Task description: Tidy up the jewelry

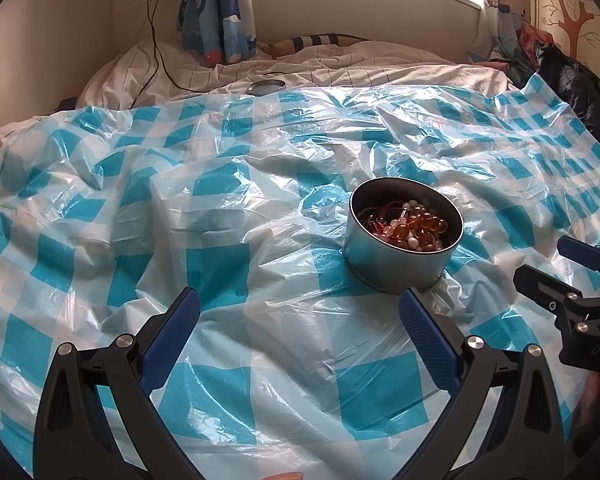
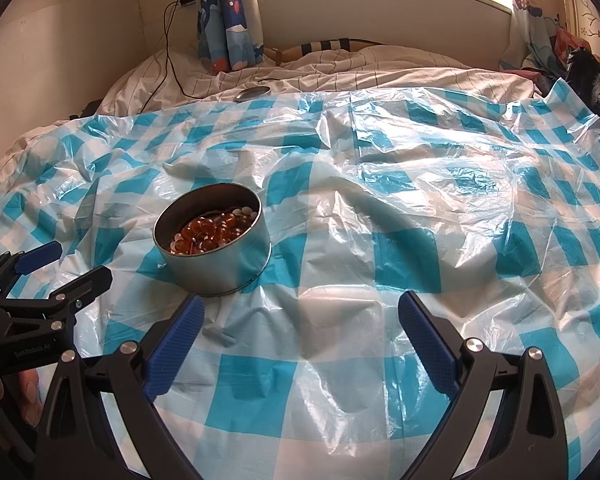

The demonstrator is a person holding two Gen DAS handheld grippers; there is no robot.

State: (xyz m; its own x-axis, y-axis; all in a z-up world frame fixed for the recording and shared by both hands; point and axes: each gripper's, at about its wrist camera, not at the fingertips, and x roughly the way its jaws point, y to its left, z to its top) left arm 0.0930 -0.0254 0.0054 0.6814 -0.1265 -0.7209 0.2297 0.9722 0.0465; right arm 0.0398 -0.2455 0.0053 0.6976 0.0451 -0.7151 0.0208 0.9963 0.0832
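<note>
A round metal tin (image 1: 400, 262) stands open on the blue-and-white checked plastic sheet (image 1: 228, 216). It holds amber and white beads (image 1: 420, 226) and red cord. My left gripper (image 1: 300, 300) is open and empty, just short of the tin, which sits ahead of its right finger. My right gripper (image 2: 300, 304) is open and empty; the tin (image 2: 216, 256) sits ahead of its left finger. Each gripper shows in the other's view: the right one (image 1: 548, 260) and the left one (image 2: 60, 264), both open.
The tin's lid (image 1: 266, 87) lies at the far edge of the sheet on the striped bedding, also seen in the right wrist view (image 2: 253, 93). A black cable (image 1: 156, 52) runs down from a wall socket. A curtain (image 1: 220, 8) hangs behind. Dark bags (image 1: 568, 76) lie far right.
</note>
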